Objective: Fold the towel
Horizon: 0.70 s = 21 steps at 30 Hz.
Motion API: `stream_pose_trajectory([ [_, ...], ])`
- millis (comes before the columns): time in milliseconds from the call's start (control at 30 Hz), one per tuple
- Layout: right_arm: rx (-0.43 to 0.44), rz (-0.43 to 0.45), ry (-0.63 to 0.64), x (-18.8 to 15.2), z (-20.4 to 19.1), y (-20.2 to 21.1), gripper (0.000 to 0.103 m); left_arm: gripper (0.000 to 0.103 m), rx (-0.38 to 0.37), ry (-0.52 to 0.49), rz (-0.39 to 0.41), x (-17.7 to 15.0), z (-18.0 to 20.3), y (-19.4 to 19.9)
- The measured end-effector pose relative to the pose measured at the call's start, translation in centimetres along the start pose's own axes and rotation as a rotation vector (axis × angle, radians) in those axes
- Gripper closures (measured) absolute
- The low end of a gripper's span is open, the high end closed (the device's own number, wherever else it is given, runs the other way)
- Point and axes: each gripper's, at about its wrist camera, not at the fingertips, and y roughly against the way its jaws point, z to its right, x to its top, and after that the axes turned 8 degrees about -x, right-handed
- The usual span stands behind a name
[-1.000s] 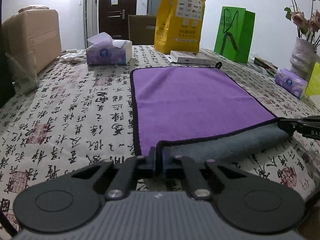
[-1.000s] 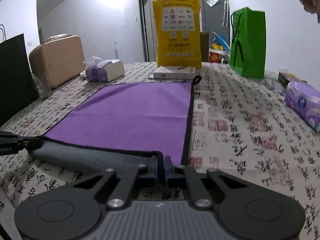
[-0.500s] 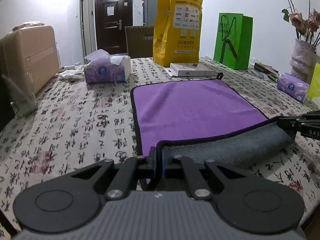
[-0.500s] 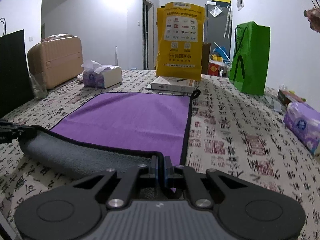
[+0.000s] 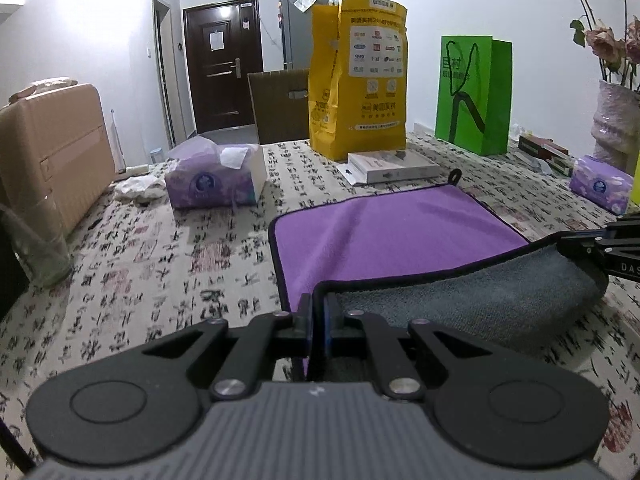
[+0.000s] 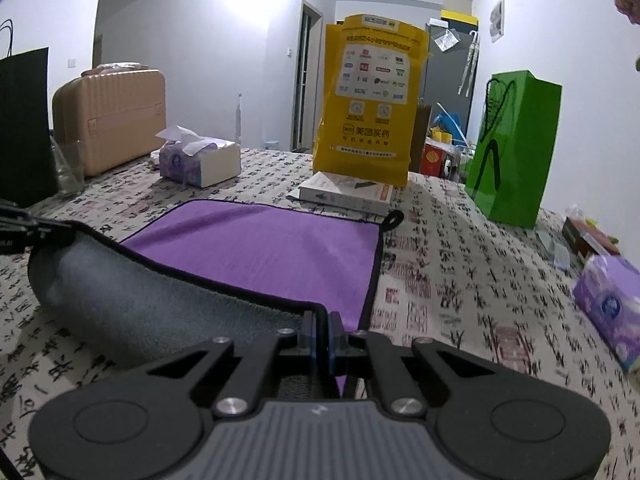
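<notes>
A purple towel (image 5: 384, 236) with a grey underside and black trim lies on the patterned tablecloth; it also shows in the right wrist view (image 6: 264, 248). Its near edge is lifted and curls over, grey side (image 5: 472, 304) up. My left gripper (image 5: 318, 320) is shut on the towel's near left corner. My right gripper (image 6: 320, 336) is shut on the near right corner. Each gripper shows at the edge of the other's view, the right one (image 5: 600, 248) and the left one (image 6: 24, 232).
Behind the towel stand a white box (image 5: 394, 166), a yellow bag (image 5: 360, 80) and a green bag (image 5: 474, 94). A tissue box (image 5: 218, 178) is at the back left, a tissue pack (image 5: 602, 184) and flower vase (image 5: 616, 120) right. A suitcase (image 5: 48, 156) and glass (image 5: 36, 252) stand left.
Both grippers have risen and moved forward, lifting the towel's near edge higher. The grey fold is larger and covers more of the purple side.
</notes>
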Motion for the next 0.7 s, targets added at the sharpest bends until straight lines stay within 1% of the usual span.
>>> stream_pose_trajectory([
  [300,-0.003,0.021,0.041,2.6,0.2,-2.5,0.098,0.097,0.012,-0.034,-0.002,2.7,-0.9,-2.5],
  [400,0.001,0.026,0.042,3.5,0.5,-3.4,0.098,0.097,0.022,-0.033,-0.014,3.8,-1.1,-3.5],
  [700,0.024,0.042,0.024,6.0,2.0,-6.2,0.098,0.097,0.03,-0.039,-0.002,6.0,-2.1,-5.8],
])
